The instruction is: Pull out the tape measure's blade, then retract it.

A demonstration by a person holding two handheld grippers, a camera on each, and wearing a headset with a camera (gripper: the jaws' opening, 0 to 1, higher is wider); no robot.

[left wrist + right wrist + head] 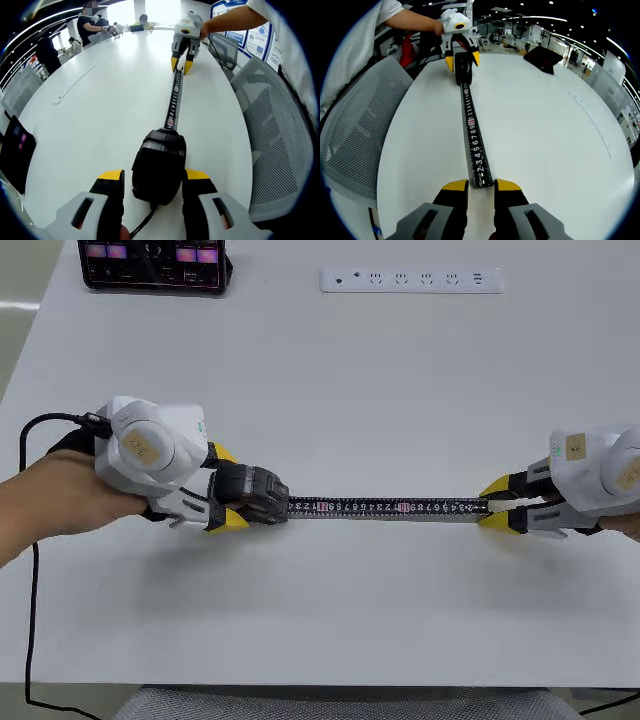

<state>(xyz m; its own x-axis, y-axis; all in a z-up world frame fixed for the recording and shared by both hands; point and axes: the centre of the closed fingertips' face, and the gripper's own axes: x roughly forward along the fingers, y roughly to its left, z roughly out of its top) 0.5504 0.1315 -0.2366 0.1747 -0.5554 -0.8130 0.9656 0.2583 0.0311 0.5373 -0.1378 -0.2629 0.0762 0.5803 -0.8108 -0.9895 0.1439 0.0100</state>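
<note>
The black tape measure case lies on the white table with my left gripper shut on it. In the left gripper view the case sits between the yellow-tipped fingers. Its dark numbered blade runs rightwards, flat on the table, to my right gripper, which is shut on the blade's end. The right gripper view has the blade stretching away from my right gripper to the far case held by the left gripper. The left gripper view carries the blade up to the right gripper.
A black device with pink screens stands at the table's back left. A white power strip lies at the back centre. A black cable trails off the left side. A mesh chair sits at the front edge.
</note>
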